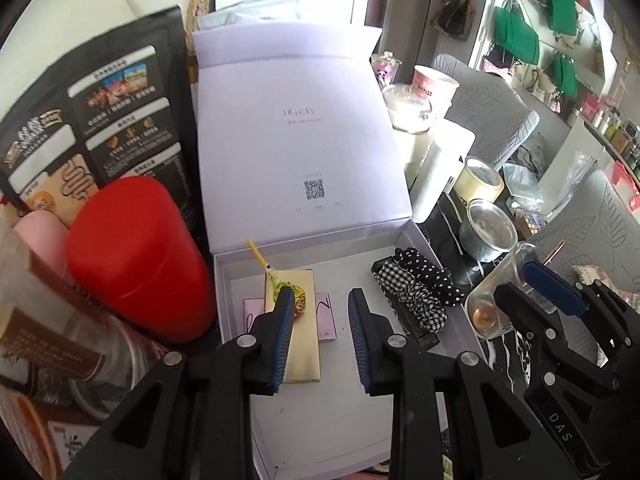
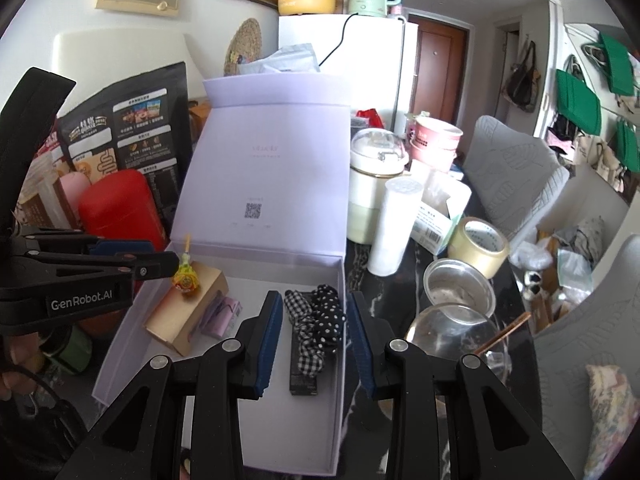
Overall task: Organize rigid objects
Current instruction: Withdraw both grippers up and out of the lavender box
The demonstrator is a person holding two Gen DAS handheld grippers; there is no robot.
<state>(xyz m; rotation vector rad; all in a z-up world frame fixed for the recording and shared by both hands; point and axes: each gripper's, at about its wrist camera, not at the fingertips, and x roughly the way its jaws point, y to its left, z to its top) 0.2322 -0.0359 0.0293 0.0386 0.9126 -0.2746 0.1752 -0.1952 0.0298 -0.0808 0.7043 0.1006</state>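
Note:
An open lavender gift box stands with its lid upright. In it lie a gold box with a yellow-green lollipop on top and a small pink box. At the right side are two black-and-white scrunchies on a slim black case. My left gripper hovers over the gold box, jaws narrowly apart and empty. My right gripper hangs above the scrunchies, jaws apart, holding nothing.
A red canister and a black snack bag crowd the box's left side. To its right stand a glass bowl, a metal cup, a tape roll and a white cylinder. A hand holds the left gripper.

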